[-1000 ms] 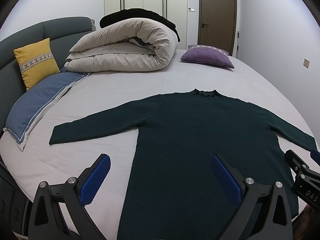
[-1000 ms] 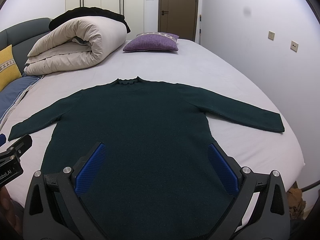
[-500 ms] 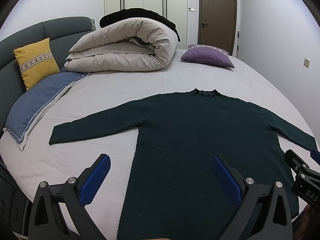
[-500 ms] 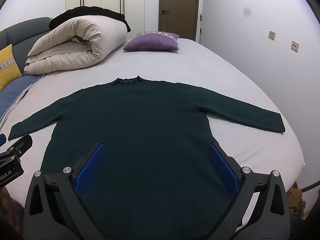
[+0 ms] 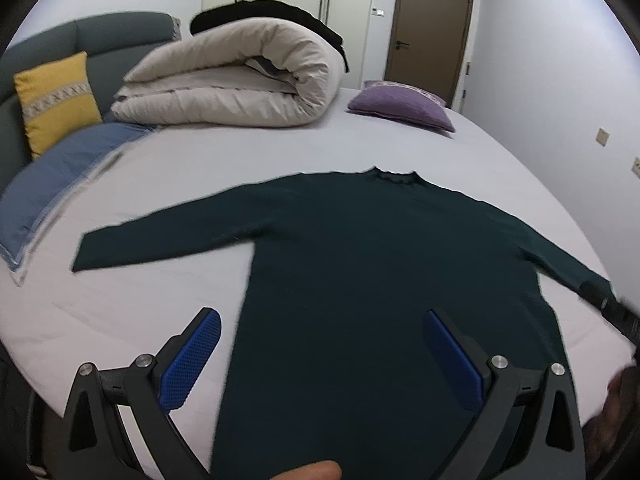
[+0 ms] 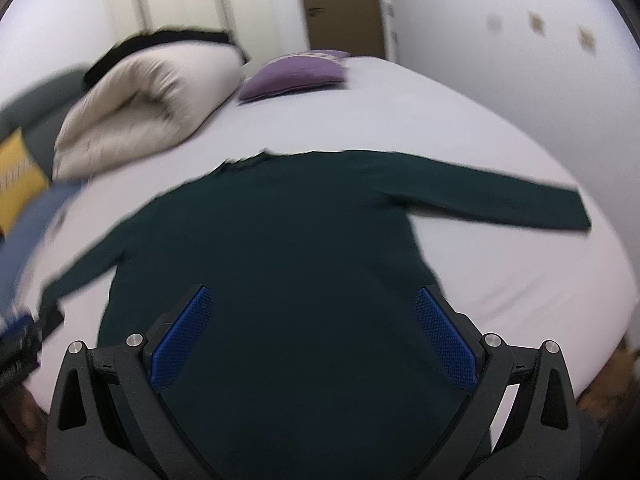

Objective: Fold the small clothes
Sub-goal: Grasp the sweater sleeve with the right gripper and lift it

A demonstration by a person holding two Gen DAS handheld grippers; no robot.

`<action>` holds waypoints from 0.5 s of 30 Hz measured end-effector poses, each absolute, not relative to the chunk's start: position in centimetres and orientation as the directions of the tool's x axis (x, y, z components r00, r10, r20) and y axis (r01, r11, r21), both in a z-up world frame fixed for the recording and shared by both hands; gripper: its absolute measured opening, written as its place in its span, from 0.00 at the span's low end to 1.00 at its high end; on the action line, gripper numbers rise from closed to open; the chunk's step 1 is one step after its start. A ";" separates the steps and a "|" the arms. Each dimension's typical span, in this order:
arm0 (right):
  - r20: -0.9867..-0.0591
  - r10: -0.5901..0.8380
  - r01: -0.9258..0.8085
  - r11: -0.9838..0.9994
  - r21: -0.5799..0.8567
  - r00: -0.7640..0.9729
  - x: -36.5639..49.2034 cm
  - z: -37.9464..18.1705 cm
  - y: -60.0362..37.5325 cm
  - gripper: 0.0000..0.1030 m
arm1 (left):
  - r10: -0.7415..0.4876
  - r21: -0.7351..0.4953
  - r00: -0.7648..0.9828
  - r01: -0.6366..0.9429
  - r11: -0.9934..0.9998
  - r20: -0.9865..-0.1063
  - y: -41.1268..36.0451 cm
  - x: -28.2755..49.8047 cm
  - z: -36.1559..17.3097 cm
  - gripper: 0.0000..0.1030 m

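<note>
Soft, even indoor light; fisheye bending with dark corners; right wrist view heavily motion-blurred, left only slightly.

- The right wrist view is smeared by motion blur; the sweater point(image 6: 280, 248) edges and collar are left indistinct.
- The sweater hem is cut off at 6 o'clock in both views.
- The right gripper point(image 5: 612, 312) is seen only partly at 3 o'clock, blurred.

Each claw point(image 5: 320, 354) point(image 6: 314, 330) has black angular arms, silver screws, textured blue pads point(image 5: 191, 364), and seemingly a fingertip point(image 5: 308, 470) below.
</note>
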State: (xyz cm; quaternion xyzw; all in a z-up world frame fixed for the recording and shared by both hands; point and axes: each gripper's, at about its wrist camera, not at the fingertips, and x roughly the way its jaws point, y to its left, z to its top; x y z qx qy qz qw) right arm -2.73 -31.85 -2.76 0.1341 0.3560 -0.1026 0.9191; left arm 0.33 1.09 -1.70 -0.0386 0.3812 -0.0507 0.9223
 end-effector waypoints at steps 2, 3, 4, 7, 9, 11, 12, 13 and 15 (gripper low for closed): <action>-0.671 -0.066 0.330 0.903 0.274 0.738 -3.1 -3.3 -36.3 1.00 | -0.176 -0.165 0.688 0.082 0.983 -0.704 1.2 0.7 -2.2 1.00; -0.666 -0.052 0.372 0.860 0.348 0.744 -3.4 -3.8 -39.8 1.00 | -0.196 -0.189 0.681 0.086 0.978 -0.706 1.1 1.0 -2.5 1.00; -0.664 -0.046 0.405 0.823 0.398 0.746 -3.7 -4.4 -42.5 0.99 | -0.212 -0.209 0.673 0.087 0.974 -0.708 1.0 1.2 -2.8 1.00; -0.673 -0.060 0.546 0.641 0.540 0.737 -5.3 -7.6 -52.4 0.92 | -0.232 -0.217 0.661 0.106 0.970 -0.714 -0.2 2.0 -3.7 1.00; -0.670 -0.069 0.595 0.535 0.600 0.739 -6.3 -9.8 -57.9 0.89 | -0.242 -0.206 0.636 0.132 0.970 -0.732 -1.3 2.9 -4.6 1.00; -0.667 -0.058 0.621 0.432 0.654 0.743 -7.1 -12.4 -62.5 0.84 | -0.284 -0.231 0.594 0.166 0.959 -0.752 -2.4 4.1 -5.6 1.00; -0.665 -0.053 0.628 0.392 0.672 0.745 -7.4 -13.2 -64.0 0.84 | -0.292 -0.240 0.586 0.166 0.956 -0.756 -2.6 4.3 -6.0 1.00; -0.655 -0.051 0.628 0.351 0.695 0.754 -7.7 -14.2 -65.5 0.79 | -0.296 -0.249 0.581 0.161 0.955 -0.758 -2.9 4.7 -6.4 1.00; -0.626 -0.054 0.607 0.322 0.727 0.778 -7.6 -15.0 -67.5 0.76 | -0.318 -0.279 0.582 0.160 0.947 -0.748 -3.3 5.5 -6.9 1.00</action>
